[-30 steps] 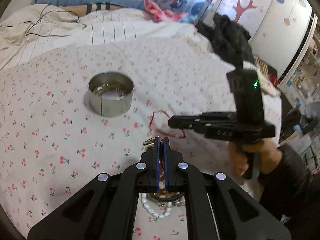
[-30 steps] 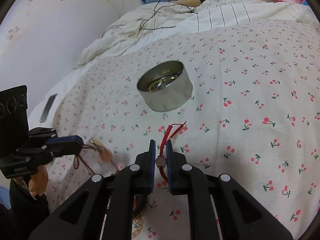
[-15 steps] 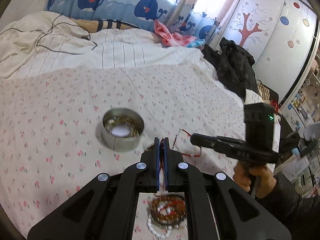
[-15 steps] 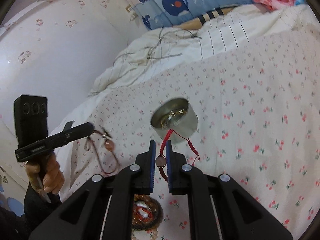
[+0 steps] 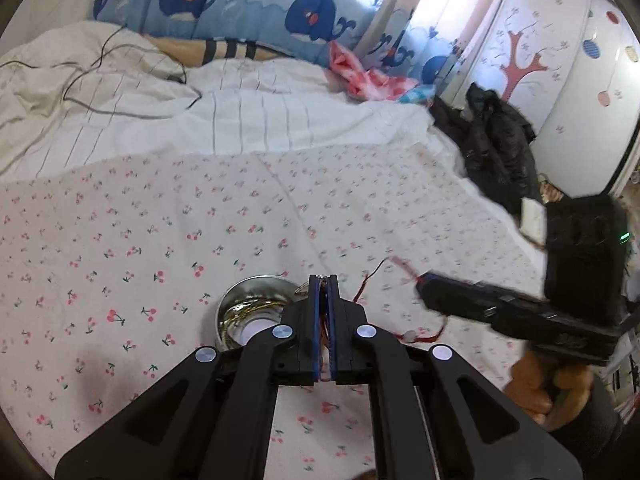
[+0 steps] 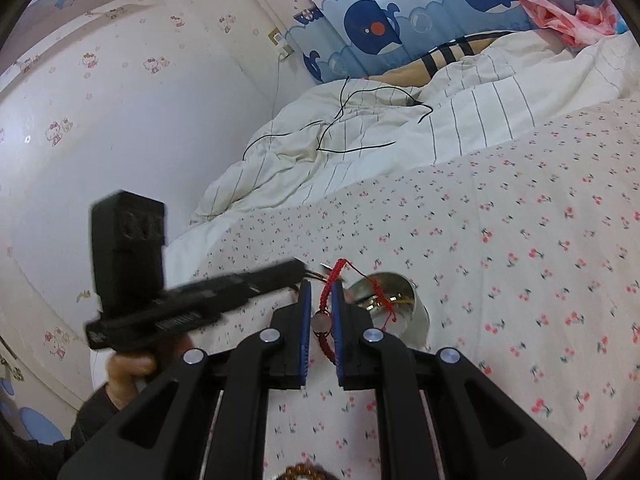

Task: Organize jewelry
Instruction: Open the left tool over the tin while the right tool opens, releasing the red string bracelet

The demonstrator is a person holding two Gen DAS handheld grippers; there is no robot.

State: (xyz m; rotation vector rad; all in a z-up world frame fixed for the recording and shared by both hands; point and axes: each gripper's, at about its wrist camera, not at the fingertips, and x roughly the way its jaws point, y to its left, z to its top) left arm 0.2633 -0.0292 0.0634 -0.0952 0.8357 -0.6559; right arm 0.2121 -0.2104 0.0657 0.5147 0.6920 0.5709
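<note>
We grip the light, limp red bracelet (image 6: 326, 316) at its bead, right fingers (image 6: 338, 320) pinching; left fingers (image 5: 318, 312) clamp another cord; tin (image 6: 416, 312) at 1 o'clock.

Whale curtain (image 5: 248, 12); black cable (image 6: 352, 120); perhaps jacket (image 5: 500, 148)

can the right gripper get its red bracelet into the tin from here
Probably yes. The right gripper holds the red bracelet beside the open tin; only the left gripper, hovering close by, might crowd it.
</note>
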